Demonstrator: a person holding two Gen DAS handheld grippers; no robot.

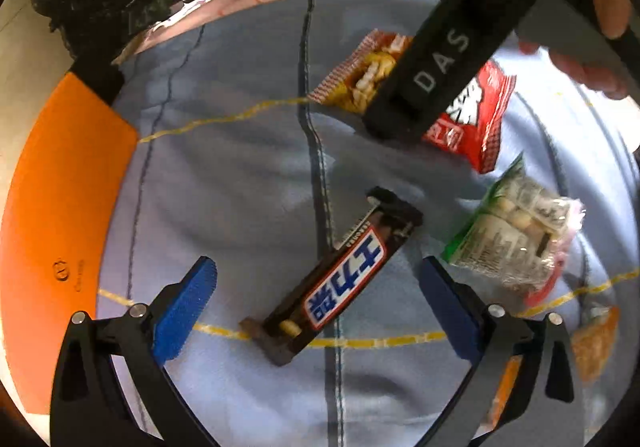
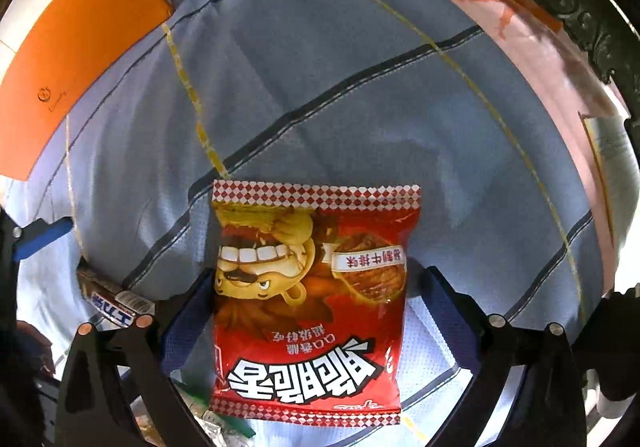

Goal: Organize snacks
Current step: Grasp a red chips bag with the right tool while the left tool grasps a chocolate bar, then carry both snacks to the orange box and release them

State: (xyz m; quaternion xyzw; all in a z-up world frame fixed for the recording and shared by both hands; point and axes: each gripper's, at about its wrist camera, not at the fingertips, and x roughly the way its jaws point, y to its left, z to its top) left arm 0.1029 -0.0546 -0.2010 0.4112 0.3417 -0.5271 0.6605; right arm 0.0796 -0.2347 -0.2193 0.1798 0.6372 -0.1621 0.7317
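A brown chocolate bar [image 1: 338, 281] with a blue and white label lies diagonally on the blue cloth between the fingers of my left gripper [image 1: 320, 311], which is open just above it. A red snack bag [image 2: 310, 299] with a cartoon face lies flat between the fingers of my right gripper [image 2: 316, 311], which is open around it. In the left wrist view the same red bag [image 1: 472, 115] lies partly under the black body of the right gripper [image 1: 440, 59]. The bar's end shows at the left of the right wrist view [image 2: 114, 305].
An orange box [image 1: 56, 227] stands at the left edge of the cloth and shows again in the right wrist view [image 2: 76, 47]. A clear and green packet of white candies [image 1: 516, 235] and an orange packet [image 1: 592, 343] lie to the right. A pink table edge [image 2: 540, 43] borders the cloth.
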